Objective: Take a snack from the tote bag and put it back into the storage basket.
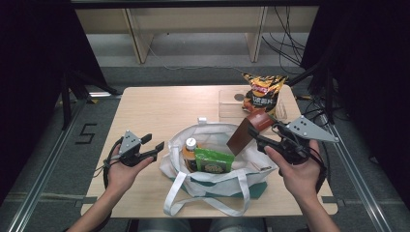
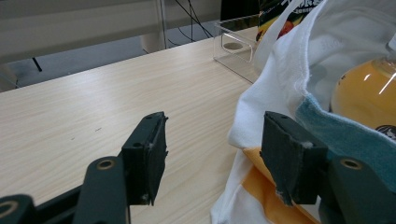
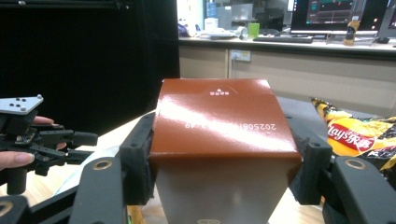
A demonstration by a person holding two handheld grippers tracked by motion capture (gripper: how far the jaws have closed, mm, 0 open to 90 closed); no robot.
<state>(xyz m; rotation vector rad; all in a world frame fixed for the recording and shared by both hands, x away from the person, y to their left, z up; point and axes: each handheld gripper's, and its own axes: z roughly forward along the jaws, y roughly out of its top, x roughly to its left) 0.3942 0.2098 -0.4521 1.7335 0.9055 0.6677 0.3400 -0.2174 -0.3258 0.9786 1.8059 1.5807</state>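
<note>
Jaws of right gripper (image 3: 224, 163) clamped on brown box (image 3: 222, 126) sides, above tote bag (image 1: 212, 179)

Lab-office: monitors (image 3: 338, 14), cables (image 1: 285, 41), framed rig table (image 1: 159, 108).

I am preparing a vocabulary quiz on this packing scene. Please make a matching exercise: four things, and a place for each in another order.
1. brown cardboard box
2. orange drink bottle
3. yellow chip bag
4. clear plastic container

A. far table edge, beside the chips
B. between the right gripper's jaws
C. table's far right
D. upright inside the white tote bag

Pairs: 1-B, 2-D, 3-C, 4-A
</note>
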